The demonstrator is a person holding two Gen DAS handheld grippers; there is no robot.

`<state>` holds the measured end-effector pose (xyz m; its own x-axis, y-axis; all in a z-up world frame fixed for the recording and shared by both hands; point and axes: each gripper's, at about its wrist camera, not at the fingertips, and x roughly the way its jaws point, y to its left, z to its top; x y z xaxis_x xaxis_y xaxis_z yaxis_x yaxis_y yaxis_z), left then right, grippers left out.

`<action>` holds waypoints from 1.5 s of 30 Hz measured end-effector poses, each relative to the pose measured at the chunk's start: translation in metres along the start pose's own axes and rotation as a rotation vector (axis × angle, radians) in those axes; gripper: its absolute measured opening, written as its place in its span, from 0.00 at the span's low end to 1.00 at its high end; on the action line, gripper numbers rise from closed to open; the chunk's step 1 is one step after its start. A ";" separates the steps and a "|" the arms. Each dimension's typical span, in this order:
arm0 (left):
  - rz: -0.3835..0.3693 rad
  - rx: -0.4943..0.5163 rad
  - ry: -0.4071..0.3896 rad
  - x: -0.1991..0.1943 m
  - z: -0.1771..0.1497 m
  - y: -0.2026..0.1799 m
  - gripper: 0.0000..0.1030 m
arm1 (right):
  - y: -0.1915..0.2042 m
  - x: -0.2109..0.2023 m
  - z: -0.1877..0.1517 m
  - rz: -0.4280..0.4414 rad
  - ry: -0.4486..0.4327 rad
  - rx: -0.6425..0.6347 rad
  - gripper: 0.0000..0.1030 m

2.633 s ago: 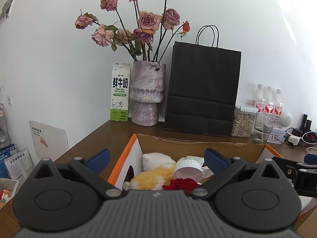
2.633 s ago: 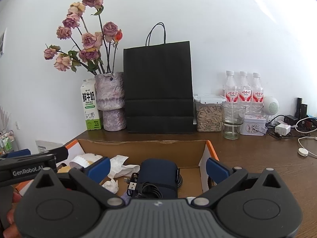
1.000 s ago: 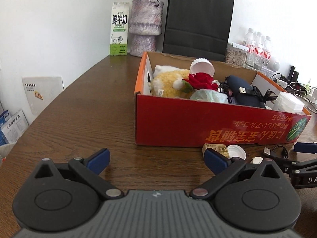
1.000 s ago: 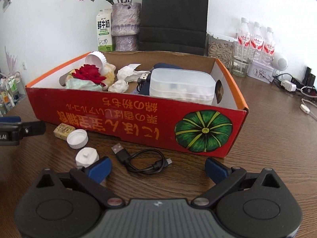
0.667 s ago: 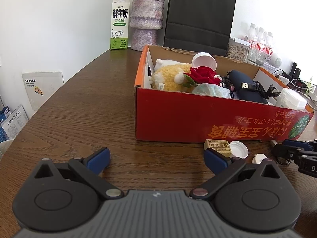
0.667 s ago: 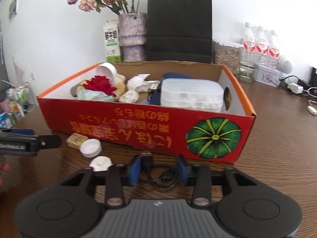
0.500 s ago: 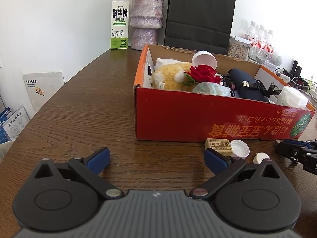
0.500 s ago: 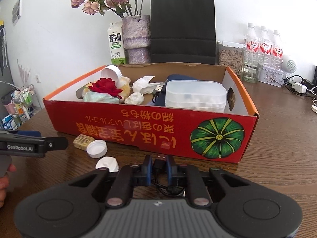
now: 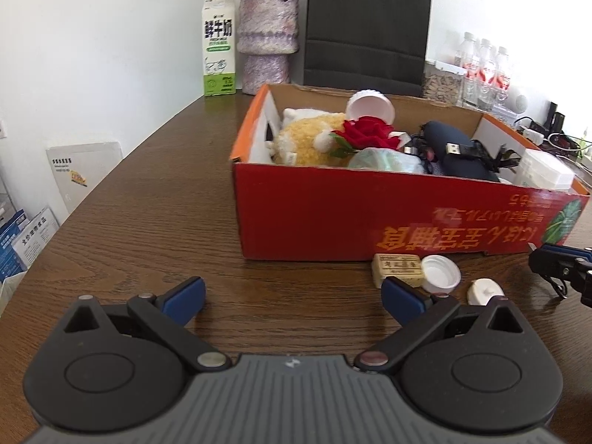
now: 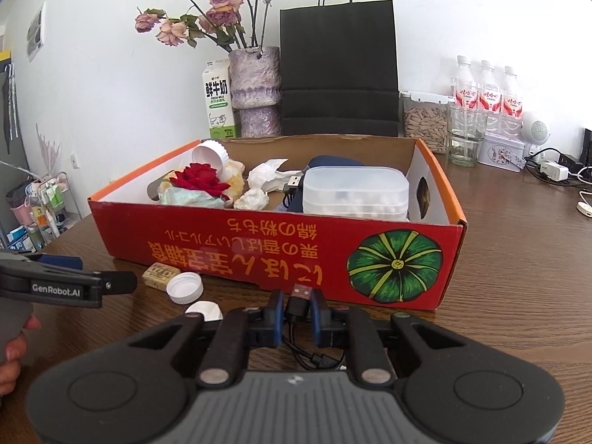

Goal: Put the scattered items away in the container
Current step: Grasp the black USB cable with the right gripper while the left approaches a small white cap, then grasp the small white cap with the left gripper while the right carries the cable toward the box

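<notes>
A red cardboard box [image 10: 259, 255] [image 9: 333, 218] holds a plush toy, a red rose, tissues, a dark pouch and a clear plastic tub. My right gripper [image 10: 298, 305] is shut on the plug end of a black USB cable [image 10: 300, 301], just in front of the box, the cord hanging below it. On the table by the box's front lie a small yellow packet [image 9: 396, 269] [image 10: 159, 275], a white bottle cap [image 9: 441, 273] [image 10: 184, 287] and a white knob-shaped lid [image 9: 484, 291] [image 10: 204, 310]. My left gripper [image 9: 292, 296] stands open over bare table, left of these.
Behind the box stand a milk carton [image 10: 219, 101], a vase of dried roses [image 10: 254, 88], a black paper bag [image 10: 338, 70], a jar of seeds, glasses and water bottles [image 10: 488, 94]. Chargers and cables lie at the far right. A person's hand [image 10: 11, 347] holds the left gripper.
My right gripper closed on the USB cable's plug and lifted it slightly off the table. The left gripper stayed open and nearly still.
</notes>
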<state>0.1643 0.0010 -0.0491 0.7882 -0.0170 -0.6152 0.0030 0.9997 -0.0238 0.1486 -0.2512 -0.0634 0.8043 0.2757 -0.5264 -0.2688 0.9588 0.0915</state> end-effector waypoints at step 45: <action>-0.159 0.078 0.020 -0.012 -0.006 -0.100 0.26 | -0.029 -0.030 -0.008 0.026 -0.085 0.041 0.14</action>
<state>0.1510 -0.0991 -0.0443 0.7615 -0.1744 -0.6242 0.1749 0.9827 -0.0613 0.1275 -0.2878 -0.0571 0.8401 0.3033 -0.4498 -0.2692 0.9529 0.1398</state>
